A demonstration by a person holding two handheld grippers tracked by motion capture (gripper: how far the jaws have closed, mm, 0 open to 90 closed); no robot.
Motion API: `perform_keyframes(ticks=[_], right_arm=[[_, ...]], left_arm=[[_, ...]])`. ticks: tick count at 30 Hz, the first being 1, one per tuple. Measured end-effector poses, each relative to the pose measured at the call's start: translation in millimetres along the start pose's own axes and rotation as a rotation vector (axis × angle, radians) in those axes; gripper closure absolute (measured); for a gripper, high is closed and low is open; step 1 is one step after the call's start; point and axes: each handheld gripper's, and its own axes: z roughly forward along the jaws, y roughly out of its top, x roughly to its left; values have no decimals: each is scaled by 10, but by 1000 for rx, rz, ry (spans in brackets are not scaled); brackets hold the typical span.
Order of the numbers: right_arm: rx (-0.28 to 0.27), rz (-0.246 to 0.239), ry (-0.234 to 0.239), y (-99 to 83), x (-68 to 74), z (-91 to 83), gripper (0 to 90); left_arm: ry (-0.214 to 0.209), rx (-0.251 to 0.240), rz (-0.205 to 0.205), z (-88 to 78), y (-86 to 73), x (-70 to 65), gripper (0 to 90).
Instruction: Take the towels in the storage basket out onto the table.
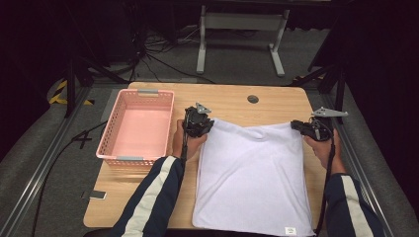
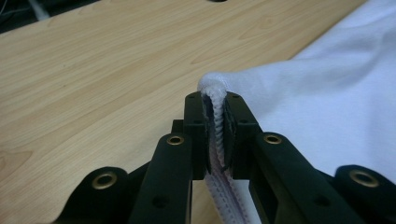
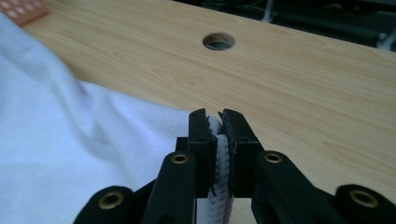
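A white towel (image 1: 252, 173) lies spread on the wooden table (image 1: 232, 101), reaching from mid-table to the near edge. My left gripper (image 1: 203, 125) is shut on the towel's far left corner (image 2: 215, 88), whose hemmed edge is pinched between the black jaws. At the far right corner (image 3: 215, 125) my right gripper (image 1: 297, 126) is shut on the towel in the same way. Both corners are held a little above the tabletop, and the far edge sags between them. A small label (image 1: 290, 230) marks the near right corner.
A pink plastic basket (image 1: 110, 132) stands empty at the table's left. A round cable hole (image 1: 253, 98) sits in the tabletop beyond the towel. A small grey device (image 1: 94, 195) lies at the near left edge. Dark stands and cables crowd the floor behind.
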Motion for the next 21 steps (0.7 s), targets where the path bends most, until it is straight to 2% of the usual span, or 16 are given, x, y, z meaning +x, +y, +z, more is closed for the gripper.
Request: perform_keyframes(ticks=[2,3,4,5,7,8,10,11,12,14,15,16,17,18,19,21], right_arm=[[-20,-16,18,-20,23,-101,824],[-32,-26,49,-60,39,-184,823],[-36,-23,53,-77,46,-219,823],[-36,-23,53,-77,46,-219,823],[-63,-30,105,-135,74,-331,823],[-77,-48,128,-178,108,-430,823],[-102,-72,164,-223,160,-545,823],[-113,-82,177,-254,194,-616,823],[-113,-82,177,-254,194,-616,823],[-122,-113,229,-327,274,-754,823],[-142,-137,283,-418,360,-894,823],[-142,-137,283,-418,360,-894,823],[-142,-157,297,-449,387,-935,823],[-133,-186,328,-537,458,-1057,822],[-136,-203,360,-586,486,-1119,822],[-117,-228,401,-694,536,-1227,820]], left_arm=[[-26,-12,29,-116,-13,-62,812],[-31,-21,40,-181,-30,-108,813],[-35,-26,76,-297,-63,-158,814],[-35,-26,76,-297,-63,-158,817],[-57,-28,106,-455,-110,-212,822],[-69,-37,140,-607,-191,-289,826],[-74,-51,177,-724,-280,-347,823],[-74,-51,177,-724,-280,-347,825],[-85,-57,209,-802,-349,-383,825],[-92,-53,236,-922,-477,-442,830],[-100,-47,246,-967,-536,-468,842],[-103,-34,260,-1001,-578,-489,842],[-114,-40,271,-1047,-660,-523,844],[-109,-10,319,-1112,-759,-567,847],[-117,-9,329,-1134,-805,-587,847],[-159,-6,335,-1200,-944,-627,851]])
